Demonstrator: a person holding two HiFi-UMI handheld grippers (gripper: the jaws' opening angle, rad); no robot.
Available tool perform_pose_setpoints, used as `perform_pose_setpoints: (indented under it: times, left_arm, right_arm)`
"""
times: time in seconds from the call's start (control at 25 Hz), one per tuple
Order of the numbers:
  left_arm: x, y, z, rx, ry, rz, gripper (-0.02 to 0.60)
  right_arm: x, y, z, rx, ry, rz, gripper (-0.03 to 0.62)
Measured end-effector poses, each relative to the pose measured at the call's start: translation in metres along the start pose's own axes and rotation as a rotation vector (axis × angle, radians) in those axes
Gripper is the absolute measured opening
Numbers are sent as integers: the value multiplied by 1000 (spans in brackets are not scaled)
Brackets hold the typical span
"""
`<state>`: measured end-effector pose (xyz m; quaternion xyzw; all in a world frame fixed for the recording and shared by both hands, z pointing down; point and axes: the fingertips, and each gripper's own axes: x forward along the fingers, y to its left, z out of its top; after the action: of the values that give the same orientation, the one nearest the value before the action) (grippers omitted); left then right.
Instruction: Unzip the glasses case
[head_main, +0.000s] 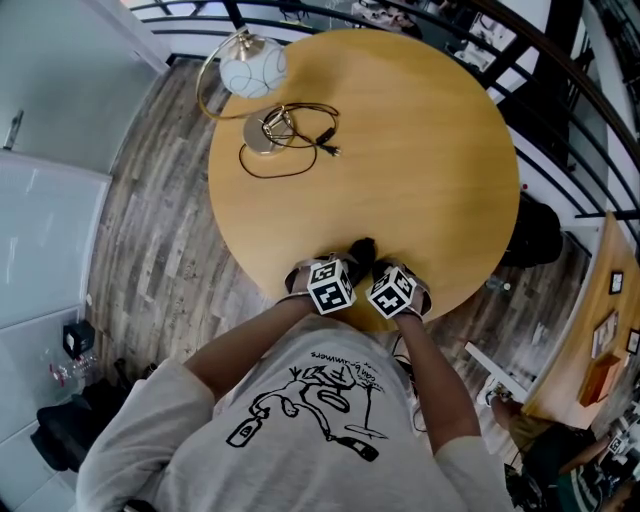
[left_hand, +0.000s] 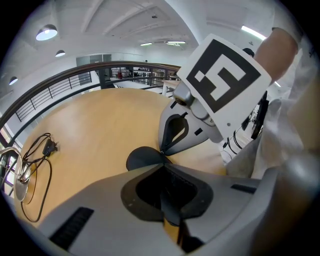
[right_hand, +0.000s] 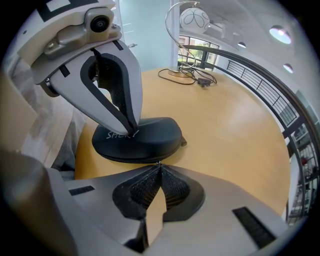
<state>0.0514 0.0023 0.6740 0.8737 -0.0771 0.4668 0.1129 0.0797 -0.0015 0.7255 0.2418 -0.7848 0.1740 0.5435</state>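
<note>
Right gripper view: R gripper (right_hand: 159, 165) jaws shut at glasses case (right_hand: 155, 136) edge.

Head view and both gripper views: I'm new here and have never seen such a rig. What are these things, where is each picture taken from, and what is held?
There is no robot: a person holds a two-jaw gripper in each hand. The head view looks down from a camera on the person's head; the other two cameras ride on the grippers. On the round wooden table are a black glasses case, at the near edge, and a globe lamp at the far side. The left gripper is shut, its tips resting on the case's top. The right gripper is shut at the case's rim; a tiny glint there may be the zip pull, too small to be sure.
</note>
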Motion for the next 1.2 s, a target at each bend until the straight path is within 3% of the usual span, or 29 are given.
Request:
perform_pose_setpoints:
  times: [0.44, 0.92, 1.2]
  left_arm:
    - [1, 0, 1, 9, 1, -6, 9]
    - [-1, 4, -2, -17, -9, -17, 8]
    - [0, 3, -1, -23, -12, -20, 8]
  right_arm:
    - [4, -20, 5, -190, 45, -34, 21]
    - [11, -30, 15, -541, 91, -113, 22]
    - [9, -39, 27, -681, 98, -176, 23]
